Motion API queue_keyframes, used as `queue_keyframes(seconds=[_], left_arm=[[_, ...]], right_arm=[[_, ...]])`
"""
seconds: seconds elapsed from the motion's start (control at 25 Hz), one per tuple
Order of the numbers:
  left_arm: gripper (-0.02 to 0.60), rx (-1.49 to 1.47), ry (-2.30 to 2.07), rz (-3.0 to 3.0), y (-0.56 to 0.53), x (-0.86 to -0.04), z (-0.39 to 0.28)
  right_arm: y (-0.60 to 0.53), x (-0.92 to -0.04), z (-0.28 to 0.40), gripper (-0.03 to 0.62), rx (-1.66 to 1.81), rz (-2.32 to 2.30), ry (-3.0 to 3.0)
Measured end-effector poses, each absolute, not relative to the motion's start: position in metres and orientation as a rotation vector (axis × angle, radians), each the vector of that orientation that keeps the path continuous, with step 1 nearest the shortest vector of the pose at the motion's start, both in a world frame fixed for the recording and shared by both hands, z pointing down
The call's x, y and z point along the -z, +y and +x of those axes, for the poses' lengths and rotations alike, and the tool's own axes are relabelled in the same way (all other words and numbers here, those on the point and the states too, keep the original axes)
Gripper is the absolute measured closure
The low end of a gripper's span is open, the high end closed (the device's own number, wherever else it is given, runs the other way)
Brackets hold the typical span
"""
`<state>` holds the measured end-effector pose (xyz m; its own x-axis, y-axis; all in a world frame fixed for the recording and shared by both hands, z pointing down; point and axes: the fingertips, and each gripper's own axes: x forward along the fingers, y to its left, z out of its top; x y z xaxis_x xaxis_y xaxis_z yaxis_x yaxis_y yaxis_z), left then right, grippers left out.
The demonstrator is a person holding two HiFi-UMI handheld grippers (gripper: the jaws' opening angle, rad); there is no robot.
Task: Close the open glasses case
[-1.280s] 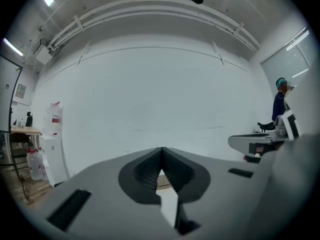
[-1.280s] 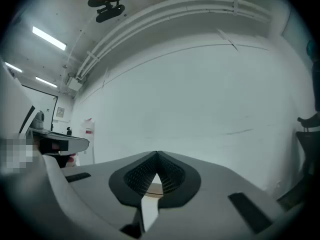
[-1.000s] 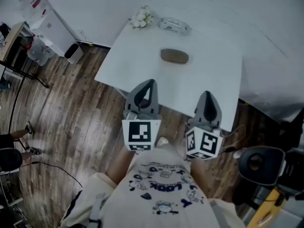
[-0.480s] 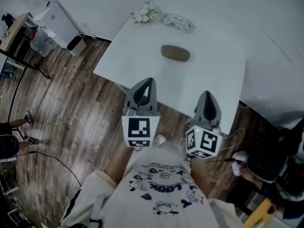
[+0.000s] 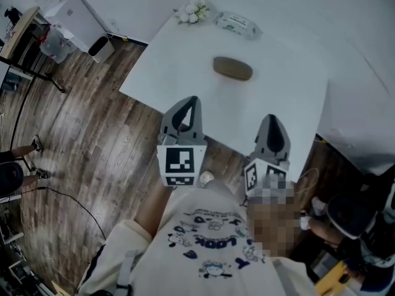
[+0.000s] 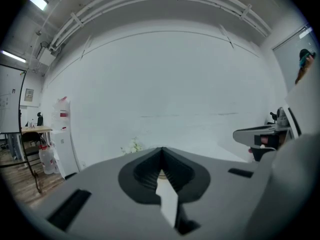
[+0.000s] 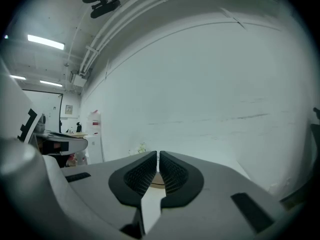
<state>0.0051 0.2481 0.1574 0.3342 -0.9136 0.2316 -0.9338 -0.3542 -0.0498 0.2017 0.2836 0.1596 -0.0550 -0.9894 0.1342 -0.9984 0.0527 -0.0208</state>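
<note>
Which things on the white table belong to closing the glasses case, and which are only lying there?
For the job: glasses case; left gripper and right gripper, both shut and holding nothing.

Lying about: white flowers; packet.

Left gripper point(image 6: 161, 153): my jaws pressed together, nothing between them.
Beyond them I see white flowers point(image 6: 132, 146) on the far side of the table point(image 6: 215, 146), white wall point(image 6: 165, 84) behind.
</note>
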Motion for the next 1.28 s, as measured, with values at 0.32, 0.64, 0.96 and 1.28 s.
queue_keyframes(seconds=[0.32,0.64,0.96,1.28], left_arm=[[0.581,-0.387,-1.673,2.449,0.174,-0.186,-0.004],[0.581,-0.523,-1.527,2.466,0.089,-0.224,0.0],[0.581,-0.692,-1.303,2.541,0.027,-0.272,0.016],[0.581,-0.828,-0.976,2.537,0.003,-0.332,0.029]], right_arm=[[0.211,-0.18,0.203,0.594,-0.203,2.112,-2.135],[0.131,-0.207,0.198,0.594,-0.292,2.089,-2.036],[0.071,-0.237,0.178,0.507,-0.359,1.929,-2.027],[0.038,-0.279,0.156,0.432,-0.463,1.639,-2.051]])
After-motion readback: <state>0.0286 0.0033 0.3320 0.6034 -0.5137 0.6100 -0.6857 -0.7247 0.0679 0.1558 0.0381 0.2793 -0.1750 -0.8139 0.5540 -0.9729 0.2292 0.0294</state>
